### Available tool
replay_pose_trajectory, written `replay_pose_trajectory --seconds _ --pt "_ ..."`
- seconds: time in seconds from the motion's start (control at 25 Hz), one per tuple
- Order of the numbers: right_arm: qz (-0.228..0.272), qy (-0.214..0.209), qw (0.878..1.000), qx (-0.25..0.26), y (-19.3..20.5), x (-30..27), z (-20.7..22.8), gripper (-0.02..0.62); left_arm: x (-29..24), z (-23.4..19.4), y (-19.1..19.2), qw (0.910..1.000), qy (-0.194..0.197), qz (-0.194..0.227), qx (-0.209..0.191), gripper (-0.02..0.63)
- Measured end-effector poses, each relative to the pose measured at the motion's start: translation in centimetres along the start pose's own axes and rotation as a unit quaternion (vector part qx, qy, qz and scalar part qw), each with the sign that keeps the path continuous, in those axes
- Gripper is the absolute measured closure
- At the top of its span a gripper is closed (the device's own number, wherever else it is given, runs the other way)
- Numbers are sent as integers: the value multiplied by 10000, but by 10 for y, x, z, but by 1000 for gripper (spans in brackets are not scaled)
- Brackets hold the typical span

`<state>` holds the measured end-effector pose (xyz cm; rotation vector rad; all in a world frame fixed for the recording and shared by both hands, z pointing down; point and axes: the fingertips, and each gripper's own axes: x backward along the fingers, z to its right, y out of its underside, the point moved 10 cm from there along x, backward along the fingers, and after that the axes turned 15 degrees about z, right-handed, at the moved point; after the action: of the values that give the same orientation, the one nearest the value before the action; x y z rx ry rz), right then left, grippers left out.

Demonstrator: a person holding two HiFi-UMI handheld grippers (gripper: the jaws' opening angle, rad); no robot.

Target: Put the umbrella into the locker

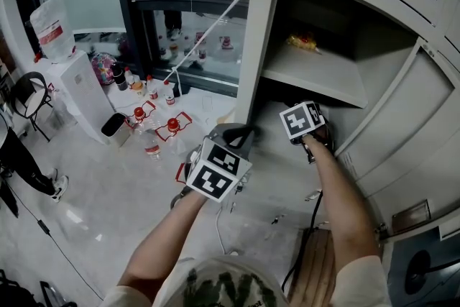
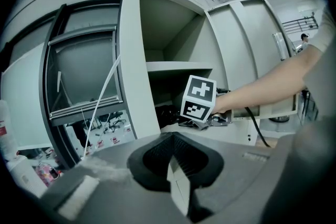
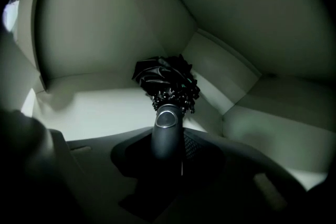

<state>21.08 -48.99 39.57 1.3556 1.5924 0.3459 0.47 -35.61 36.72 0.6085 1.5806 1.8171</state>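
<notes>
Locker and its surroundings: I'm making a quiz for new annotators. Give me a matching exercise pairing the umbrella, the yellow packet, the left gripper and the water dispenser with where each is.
1. umbrella
2. yellow packet
3. left gripper
4. water dispenser

A. on the upper shelf of the locker
B. on the floor, far left in the head view
C. in the locker's lower compartment
D. outside the locker, nothing between its jaws

Pairs: 1-C, 2-A, 3-D, 4-B.

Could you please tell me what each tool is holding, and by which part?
The right tool has the handle of the umbrella between its jaws inside the locker; whether they press it cannot be told. The left tool, jaws together, holds nothing.
</notes>
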Motion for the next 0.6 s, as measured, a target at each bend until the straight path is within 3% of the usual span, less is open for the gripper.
replay_pose_trajectory --seconds 0.32,0.6 --pt "131 68 9999 -37 1 1 0 465 4 -3 1 10000 2 -1 -16 601" --pt "277 -94 9980 -563 2 10 1 381 9 -6 -2 9999 49 50 -77 601"
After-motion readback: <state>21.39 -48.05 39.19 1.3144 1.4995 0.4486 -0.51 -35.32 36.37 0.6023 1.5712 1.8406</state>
